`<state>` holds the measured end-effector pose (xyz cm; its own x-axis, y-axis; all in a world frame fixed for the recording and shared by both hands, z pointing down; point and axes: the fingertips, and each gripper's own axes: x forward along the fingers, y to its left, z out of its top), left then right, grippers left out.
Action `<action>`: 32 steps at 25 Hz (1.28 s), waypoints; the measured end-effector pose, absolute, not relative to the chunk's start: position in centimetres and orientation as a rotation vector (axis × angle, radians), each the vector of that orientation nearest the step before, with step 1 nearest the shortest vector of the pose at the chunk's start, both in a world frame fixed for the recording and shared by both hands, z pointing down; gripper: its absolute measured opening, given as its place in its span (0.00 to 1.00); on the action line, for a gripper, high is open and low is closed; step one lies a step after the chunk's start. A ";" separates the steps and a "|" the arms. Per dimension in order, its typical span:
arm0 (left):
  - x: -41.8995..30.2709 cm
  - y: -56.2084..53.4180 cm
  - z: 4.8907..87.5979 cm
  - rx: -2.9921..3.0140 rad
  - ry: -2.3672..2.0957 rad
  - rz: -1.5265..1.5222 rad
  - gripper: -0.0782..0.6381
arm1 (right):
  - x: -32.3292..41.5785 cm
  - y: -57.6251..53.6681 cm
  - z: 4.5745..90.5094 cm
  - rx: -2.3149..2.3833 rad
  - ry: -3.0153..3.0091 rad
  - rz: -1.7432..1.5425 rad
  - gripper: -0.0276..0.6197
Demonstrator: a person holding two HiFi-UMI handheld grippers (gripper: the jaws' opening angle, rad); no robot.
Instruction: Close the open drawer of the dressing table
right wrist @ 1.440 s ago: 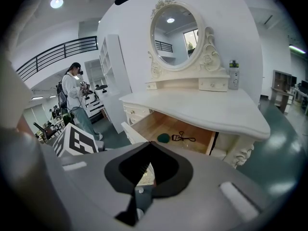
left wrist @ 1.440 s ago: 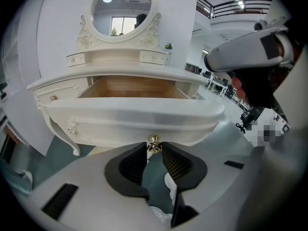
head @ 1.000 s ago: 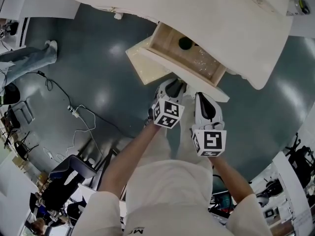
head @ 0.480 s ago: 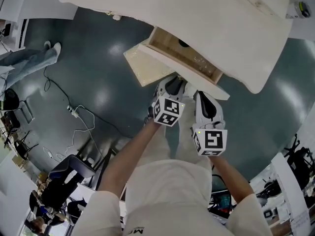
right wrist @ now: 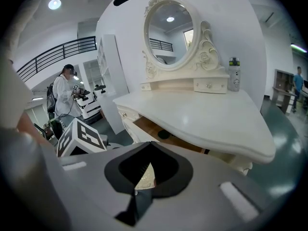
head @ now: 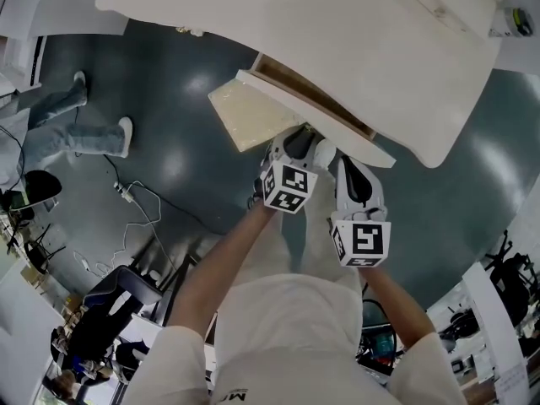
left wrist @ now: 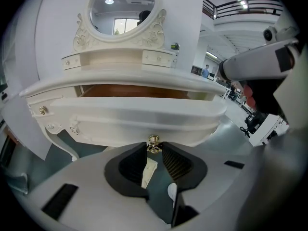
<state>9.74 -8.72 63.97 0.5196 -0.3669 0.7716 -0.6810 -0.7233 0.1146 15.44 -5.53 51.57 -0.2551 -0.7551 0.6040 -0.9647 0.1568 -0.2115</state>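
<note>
Drawer: the drawer (head: 314,116) stands a little way out of the front of the table (head: 363,32). Only a narrow strip of its wooden inside shows, with a dark round item (right wrist: 163,134) in it.
Knob: a small brass knob (left wrist: 154,146) sits at the middle of the drawer front.
Left tool: the left tool (left wrist: 155,153) has its jaws closed onto the knob, one tip on each side.
Right tool: the right tool (right wrist: 150,146) has its jaws pressed together on nothing and sits just beside the left one, short of the drawer front.
Risk, skew: a push that runs off-line through the single knob could rack the drawer and jam it.
Risk, slip: the knob is small and rounded, so the tips might slide off and strike the painted front.
Risk, slam: too hard a shove could jolt the bottle (right wrist: 234,74) standing upright on the table.
</note>
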 end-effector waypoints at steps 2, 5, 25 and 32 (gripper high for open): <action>10.1 -9.3 64.0 2.362 -0.864 1.055 0.25 | 15.8 -5.9 51.6 1.651 -2.079 0.811 0.05; 10.8 -10.2 64.0 2.365 -0.863 1.054 0.25 | 16.3 -6.4 51.6 1.658 -2.074 0.814 0.05; 14.3 -14.7 64.1 2.389 -0.873 1.041 0.25 | 19.6 -8.8 51.6 1.694 -2.059 0.820 0.05; 14.4 -14.8 64.1 2.399 -0.853 1.047 0.25 | 20.4 -9.2 51.7 1.704 -2.053 0.822 0.05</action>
<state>14.36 -14.83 64.11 0.5368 -0.3758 0.7554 -0.6640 -0.7405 0.1035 20.39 -9.20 51.75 -0.2169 -0.7698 0.6003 -0.9714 0.1093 -0.2107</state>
